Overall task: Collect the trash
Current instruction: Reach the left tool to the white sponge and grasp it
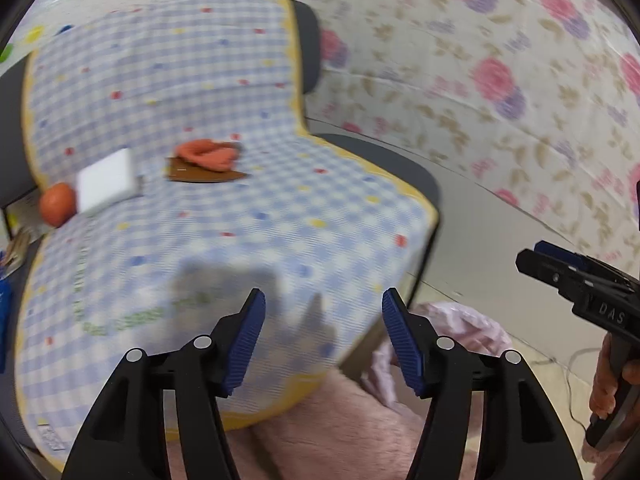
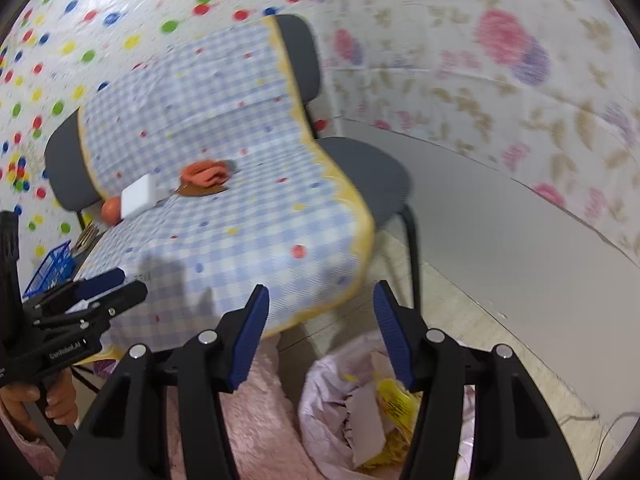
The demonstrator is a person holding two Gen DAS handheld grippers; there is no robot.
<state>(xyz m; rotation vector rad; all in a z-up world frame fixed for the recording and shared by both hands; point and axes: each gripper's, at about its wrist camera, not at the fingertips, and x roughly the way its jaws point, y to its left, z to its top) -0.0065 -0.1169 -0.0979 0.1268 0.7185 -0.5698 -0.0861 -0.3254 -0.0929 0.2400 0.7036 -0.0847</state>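
A blue checked cloth [image 1: 224, 216] covers two chairs. On it lie orange peel [image 1: 208, 154] on a brown wrapper [image 1: 200, 175], a white box [image 1: 106, 179] and an orange fruit [image 1: 57, 203]; they also show in the right wrist view: peel [image 2: 206, 173], box [image 2: 138, 196], fruit [image 2: 111, 209]. A pink trash bag [image 2: 360, 412] with paper and a yellow wrapper stands on the floor below my right gripper [image 2: 320, 332]. My left gripper [image 1: 323, 336] is open and empty over the cloth's front edge. My right gripper is open and empty.
A grey chair seat [image 2: 372, 176] with a black leg stands right of the cloth. A blue basket [image 2: 50, 270] sits at the left. Pink fuzzy fabric [image 1: 320, 432] lies under the grippers. Patterned sheets cover the walls. A thin cable [image 2: 600, 420] runs on the floor.
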